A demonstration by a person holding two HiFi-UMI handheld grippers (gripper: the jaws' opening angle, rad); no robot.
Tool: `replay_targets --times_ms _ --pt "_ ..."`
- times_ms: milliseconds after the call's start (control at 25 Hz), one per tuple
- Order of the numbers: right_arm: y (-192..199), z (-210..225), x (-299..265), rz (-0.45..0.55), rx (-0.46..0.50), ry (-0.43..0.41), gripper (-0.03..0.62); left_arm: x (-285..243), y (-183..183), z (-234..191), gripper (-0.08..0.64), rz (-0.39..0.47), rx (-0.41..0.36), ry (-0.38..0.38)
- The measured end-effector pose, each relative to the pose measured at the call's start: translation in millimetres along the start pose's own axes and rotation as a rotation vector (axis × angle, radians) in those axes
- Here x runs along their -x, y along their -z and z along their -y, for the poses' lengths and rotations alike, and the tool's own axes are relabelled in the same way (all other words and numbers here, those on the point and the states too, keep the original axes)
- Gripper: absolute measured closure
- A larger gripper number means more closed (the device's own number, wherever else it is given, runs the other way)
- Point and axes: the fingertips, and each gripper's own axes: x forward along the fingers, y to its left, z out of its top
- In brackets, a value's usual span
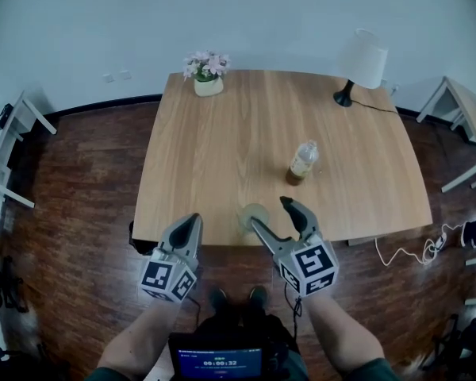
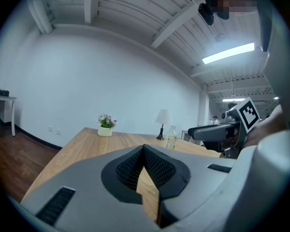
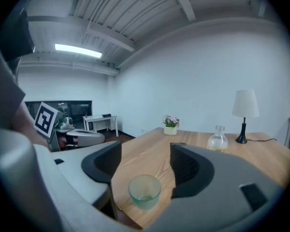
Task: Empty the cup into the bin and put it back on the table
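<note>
Head view: cup (image 1: 254,217) stands upright on the desk (image 1: 222,149) near its front edge, looks empty. Right gripper (image 1: 271,214) is at the cup, one jaw at the cup's right side, the other further right; contact can't be told here. Left gripper (image 1: 192,224) hangs at the desk's front edge, left of the cup. Bottle (image 1: 302,163) mid-desk, lamp (image 1: 361,62) and flower pot (image 1: 207,76) at the far edge.

Left gripper view: jaws closed tip to tip, nothing between them.

Right gripper view: jaws wide apart, cup on the desk low between them, touching neither pad. Not gripped.
</note>
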Motion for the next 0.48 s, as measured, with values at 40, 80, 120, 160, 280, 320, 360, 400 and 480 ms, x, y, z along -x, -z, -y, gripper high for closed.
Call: replay_targets --times_ms 40,80,120,160,280,320,360,400,480 --pt "-11 0 7 0.016 0.001 -0.007 0.289 3 -5 2 0.568 0.011 -0.001 -0.005" --pt "-19 1 14 0.027 0.006 -0.012 0.31 6 -11 5 0.568 0.025 -0.001 -0.007" --pt "-27 1 20 0.035 0.016 -0.016 0.345 9 -17 8 0.569 0.038 0.002 -0.006" --pt "-33 0 26 0.044 0.027 -0.023 0.373 13 -22 13 0.569 0.051 0.002 -0.002" --pt "-49 -3 42 0.081 0.041 -0.043 0.424 24 -42 24 0.569 0.089 -0.023 0.006" --pt "-53 -2 47 0.091 0.045 -0.044 0.425 28 -50 27 0.569 0.104 -0.033 0.009" --pt "-55 -2 51 0.098 0.052 -0.041 0.429 31 -56 31 0.569 0.119 -0.04 0.014" --pt "-57 -2 55 0.101 0.056 -0.036 0.478 35 -62 34 0.569 0.132 -0.045 0.019" --pt "-54 -8 63 0.099 0.055 -0.03 0.492 45 -71 37 0.569 0.144 -0.072 0.006"
